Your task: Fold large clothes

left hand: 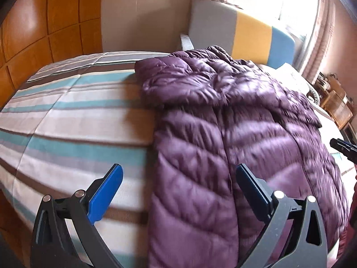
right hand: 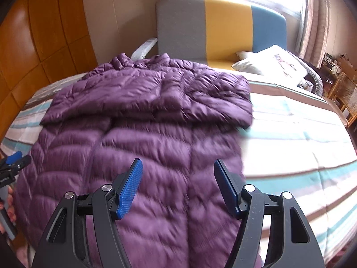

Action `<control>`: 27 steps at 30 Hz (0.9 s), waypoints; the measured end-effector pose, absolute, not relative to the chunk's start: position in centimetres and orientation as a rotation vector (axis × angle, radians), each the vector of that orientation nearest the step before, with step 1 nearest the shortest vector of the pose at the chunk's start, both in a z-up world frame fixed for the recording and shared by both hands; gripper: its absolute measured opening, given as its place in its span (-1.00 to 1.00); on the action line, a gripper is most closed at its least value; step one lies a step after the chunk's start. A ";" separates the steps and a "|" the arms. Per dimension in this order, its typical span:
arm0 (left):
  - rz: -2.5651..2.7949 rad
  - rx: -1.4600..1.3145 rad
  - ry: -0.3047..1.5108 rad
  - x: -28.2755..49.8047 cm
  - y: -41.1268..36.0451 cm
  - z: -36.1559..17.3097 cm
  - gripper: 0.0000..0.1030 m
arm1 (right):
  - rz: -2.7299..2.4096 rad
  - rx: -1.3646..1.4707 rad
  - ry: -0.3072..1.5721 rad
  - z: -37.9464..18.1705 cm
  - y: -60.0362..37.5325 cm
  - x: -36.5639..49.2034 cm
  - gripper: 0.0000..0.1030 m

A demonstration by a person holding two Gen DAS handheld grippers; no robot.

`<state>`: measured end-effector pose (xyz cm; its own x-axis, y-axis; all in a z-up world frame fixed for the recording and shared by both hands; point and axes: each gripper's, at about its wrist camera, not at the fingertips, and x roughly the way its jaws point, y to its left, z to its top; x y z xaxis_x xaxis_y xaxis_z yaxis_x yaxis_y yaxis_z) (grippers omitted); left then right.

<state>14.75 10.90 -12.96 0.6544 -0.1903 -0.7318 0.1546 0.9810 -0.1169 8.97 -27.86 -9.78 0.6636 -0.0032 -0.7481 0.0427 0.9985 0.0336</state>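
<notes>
Lying spread across a striped bed, the purple puffer jacket fills the space just ahead of both grippers. Its body runs lengthwise away from them, and a sleeve is folded crosswise over the upper part, forming a thick band of quilted fabric beyond the fingertips.

In the right wrist view, the right gripper hovers above the lower part of the jacket, its blue pads spread apart with nothing between them; only quilted fabric shows below the gap, and the pads do not press on it. To the right of this gripper the bedcover lies bare, striped in white, teal and brown. Far ahead and to the right sits a white pillow, and behind it rises a headboard in grey, yellow and blue panels.

In the left wrist view, the left gripper also stands wide, empty, straddling the jacket's left edge: its left pad is over the striped cover, its right pad over purple fabric. The jacket stretches ahead and to the right of it. Beyond the bed on the left stands a wooden wardrobe.

Each gripper shows at the edge of the other's view, near the jacket's opposite side. Motion blur softens the fabric close to the cameras.
</notes>
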 end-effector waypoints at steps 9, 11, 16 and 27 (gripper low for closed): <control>-0.273 -0.025 0.886 9.9 12.3 -14.8 0.64 | -0.059 0.090 0.892 -10.8 -31.7 2.3 0.28; -0.282 -0.019 0.887 9.3 12.5 -14.9 0.59 | -0.060 0.104 0.915 -11.2 -32.8 0.8 0.28; -0.340 0.034 0.892 7.7 12.2 -14.9 0.46 | -0.056 0.103 0.968 -12.3 -33.6 -2.1 0.28; -0.378 0.087 0.905 5.4 11.3 -14.9 -0.04 | -0.010 0.123 1.013 -14.7 -33.1 -3.9 -0.31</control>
